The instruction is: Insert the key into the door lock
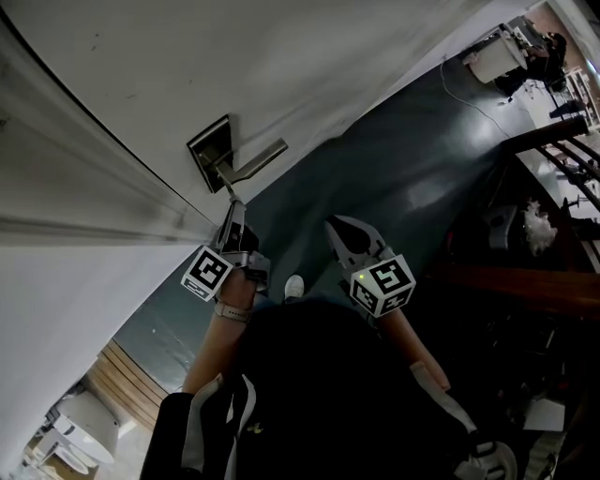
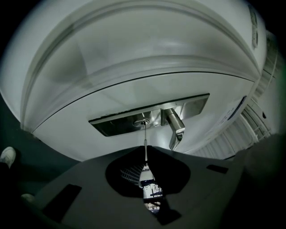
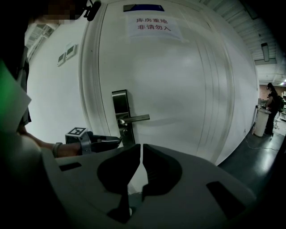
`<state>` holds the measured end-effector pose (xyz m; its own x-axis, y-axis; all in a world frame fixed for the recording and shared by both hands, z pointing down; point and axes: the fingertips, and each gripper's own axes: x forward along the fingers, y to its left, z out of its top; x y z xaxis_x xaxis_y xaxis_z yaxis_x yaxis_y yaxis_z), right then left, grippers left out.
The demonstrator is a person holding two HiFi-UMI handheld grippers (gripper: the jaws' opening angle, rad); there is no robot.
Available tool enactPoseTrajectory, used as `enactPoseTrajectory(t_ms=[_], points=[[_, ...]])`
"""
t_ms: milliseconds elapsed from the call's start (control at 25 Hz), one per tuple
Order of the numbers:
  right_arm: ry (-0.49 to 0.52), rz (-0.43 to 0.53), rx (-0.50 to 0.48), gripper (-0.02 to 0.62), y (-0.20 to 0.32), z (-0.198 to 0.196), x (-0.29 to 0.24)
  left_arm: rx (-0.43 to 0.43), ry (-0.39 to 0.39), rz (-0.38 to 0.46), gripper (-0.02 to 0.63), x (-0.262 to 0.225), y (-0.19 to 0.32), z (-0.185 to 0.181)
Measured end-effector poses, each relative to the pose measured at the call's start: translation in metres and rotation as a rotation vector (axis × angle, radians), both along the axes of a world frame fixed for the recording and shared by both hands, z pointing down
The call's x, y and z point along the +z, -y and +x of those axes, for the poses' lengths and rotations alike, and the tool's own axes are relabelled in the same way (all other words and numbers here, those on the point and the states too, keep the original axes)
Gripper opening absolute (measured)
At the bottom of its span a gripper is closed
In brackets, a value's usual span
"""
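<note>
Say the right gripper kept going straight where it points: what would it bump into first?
Probably the white door, just right of the lock plate and under the lever handle. Nothing seems to stand between, though depth is unclear.

Door (image 1: pixel 234 56) white; lock plate (image 2: pixel 116 124) silvery; marker cube (image 1: pixel 207 273) black-white squares; floor (image 1: pixel 403 178) dark, perhaps teal.

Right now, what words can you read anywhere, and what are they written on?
"库房重地": red print, top row of the paper sign stuck on the white door.
"非请勿入": red print, second row of the same sign.
The blue plate above the sign is too small to read.
</note>
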<state>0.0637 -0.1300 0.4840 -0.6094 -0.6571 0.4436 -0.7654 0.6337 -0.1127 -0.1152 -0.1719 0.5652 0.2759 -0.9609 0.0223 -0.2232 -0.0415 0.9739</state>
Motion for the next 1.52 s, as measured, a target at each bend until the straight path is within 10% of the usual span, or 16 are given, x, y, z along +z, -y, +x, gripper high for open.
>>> enactPoseTrajectory(t_ms=[1520], points=[[0.027,0.010,0.018,0.028,0.019,0.001,-0.006,-0.160,-0.037,-0.068,0.028,-0.002,0.013,-0.001]])
